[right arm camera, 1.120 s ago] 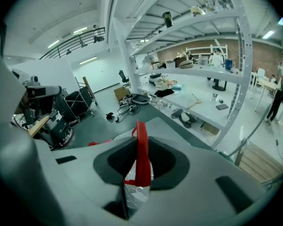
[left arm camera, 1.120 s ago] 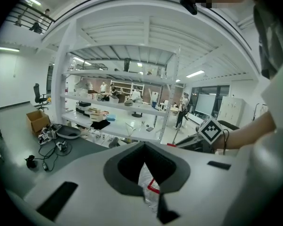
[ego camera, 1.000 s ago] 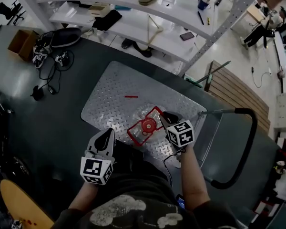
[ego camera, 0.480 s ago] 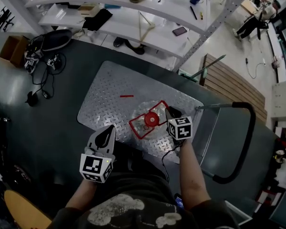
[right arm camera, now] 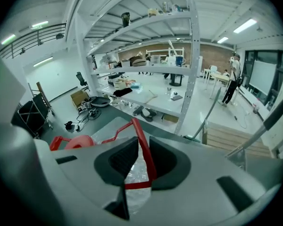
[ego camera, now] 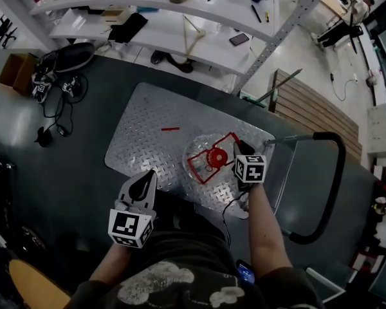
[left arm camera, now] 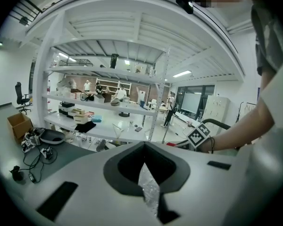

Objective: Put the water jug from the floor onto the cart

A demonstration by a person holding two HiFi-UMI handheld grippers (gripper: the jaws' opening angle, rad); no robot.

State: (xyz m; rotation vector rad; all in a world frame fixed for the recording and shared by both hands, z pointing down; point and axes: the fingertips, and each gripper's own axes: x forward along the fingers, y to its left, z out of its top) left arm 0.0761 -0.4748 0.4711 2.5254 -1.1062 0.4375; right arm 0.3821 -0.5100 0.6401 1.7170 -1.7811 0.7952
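Note:
The clear water jug (ego camera: 199,163), with a red cap (ego camera: 217,158) and a red carrying handle (ego camera: 228,140), is over the cart's diamond-plate deck (ego camera: 148,124), right of its middle. My right gripper (ego camera: 238,149) is shut on that handle at the jug's right side. In the right gripper view the red handle bar (right arm camera: 145,147) runs between the two dark pads, with the cap (right arm camera: 79,142) to the left. My left gripper (ego camera: 141,184) hovers at the deck's near edge, left of the jug, its jaws together on nothing (left arm camera: 142,147).
The cart's black push handle (ego camera: 334,192) curves at the right. A small red strip (ego camera: 170,129) lies on the deck. White shelving (ego camera: 180,24) with clutter stands beyond; cables and a bag (ego camera: 64,76) lie on the floor at left, and a wooden pallet (ego camera: 315,118) at right.
My right gripper has carried the jug by its handle to the right across the deck, towards the push handle. The left gripper has stayed where it was.

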